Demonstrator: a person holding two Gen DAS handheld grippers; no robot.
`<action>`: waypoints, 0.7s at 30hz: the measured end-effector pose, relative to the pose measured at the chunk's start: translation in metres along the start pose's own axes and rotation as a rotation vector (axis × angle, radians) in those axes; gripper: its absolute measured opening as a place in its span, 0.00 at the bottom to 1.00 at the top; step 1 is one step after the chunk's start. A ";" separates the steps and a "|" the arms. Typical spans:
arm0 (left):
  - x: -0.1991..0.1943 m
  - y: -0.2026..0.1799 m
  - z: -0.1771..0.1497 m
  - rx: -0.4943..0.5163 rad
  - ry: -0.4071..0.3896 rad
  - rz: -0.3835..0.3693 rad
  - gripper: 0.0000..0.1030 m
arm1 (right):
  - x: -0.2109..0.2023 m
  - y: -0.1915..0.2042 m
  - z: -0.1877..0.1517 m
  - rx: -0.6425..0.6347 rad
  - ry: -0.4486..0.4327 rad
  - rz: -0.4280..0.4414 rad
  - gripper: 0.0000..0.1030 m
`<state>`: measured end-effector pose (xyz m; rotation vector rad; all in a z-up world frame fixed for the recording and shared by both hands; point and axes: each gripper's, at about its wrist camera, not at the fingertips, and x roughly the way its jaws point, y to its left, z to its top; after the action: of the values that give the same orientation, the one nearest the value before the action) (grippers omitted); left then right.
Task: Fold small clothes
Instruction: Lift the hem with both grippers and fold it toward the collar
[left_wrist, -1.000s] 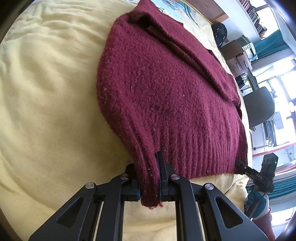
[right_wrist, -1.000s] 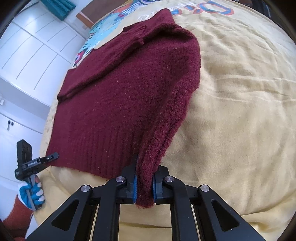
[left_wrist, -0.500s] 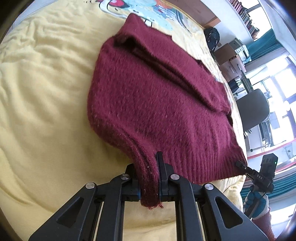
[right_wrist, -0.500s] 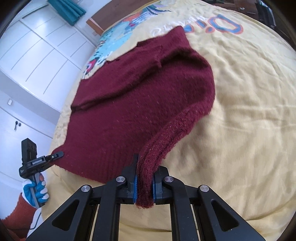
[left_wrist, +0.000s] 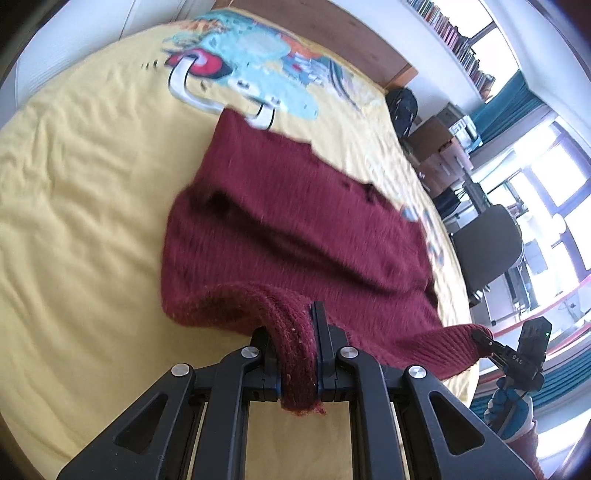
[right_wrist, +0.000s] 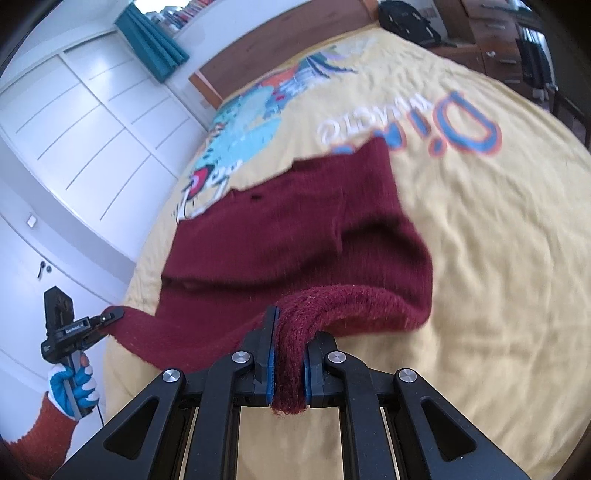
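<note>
- The dark red knitted sweater (left_wrist: 295, 236) lies on the bed, its upper part spread flat on the yellow bedspread (left_wrist: 81, 192) while its ribbed hem edge is lifted clear of the cover at both near corners.
- The hem sags in a shallow curve between the two lifted corners, and the knit bunches into a thick roll where each corner is pinched (the fabric looks a little blurred further back).
- The left claw (left_wrist: 298, 360) is clamped tight on one hem corner, a stub of red ribbing poking out below its black fingers.
- The right claw (right_wrist: 289, 363) is closed just as firmly on the other hem corner, blue pads pressing the folded knit from both sides.
- From the left wrist view the right claw (left_wrist: 484, 341) shows at the far end of the hem, gripped by a hand in a blue and white glove (left_wrist: 511, 410).
- From the right wrist view the left claw (right_wrist: 110, 316) bites the opposite corner, with a gloved hand (right_wrist: 72, 387) and a rust-coloured sleeve (right_wrist: 40, 432) below it.
- Beyond the sweater the bedspread carries a big cartoon print (left_wrist: 251, 62) in light blue, red and orange, plus large lettering (right_wrist: 413, 125).
- A wooden headboard (right_wrist: 280, 44) closes off the bed; white wardrobe doors (right_wrist: 74, 129) stand on one side, a dark office chair (left_wrist: 487, 251) and bright windows on the other.
</note>
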<state>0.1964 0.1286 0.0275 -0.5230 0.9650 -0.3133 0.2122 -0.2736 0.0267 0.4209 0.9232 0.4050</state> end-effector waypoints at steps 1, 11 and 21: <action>-0.002 0.000 0.007 0.000 -0.017 -0.005 0.09 | 0.000 0.001 0.006 -0.003 -0.009 -0.001 0.10; 0.012 -0.006 0.074 0.026 -0.108 -0.020 0.09 | 0.024 -0.003 0.080 0.010 -0.095 -0.028 0.10; 0.071 0.020 0.125 0.008 -0.093 0.052 0.09 | 0.087 -0.013 0.133 0.019 -0.091 -0.074 0.10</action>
<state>0.3402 0.1464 0.0251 -0.5006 0.8857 -0.2443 0.3711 -0.2638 0.0330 0.4178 0.8523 0.3075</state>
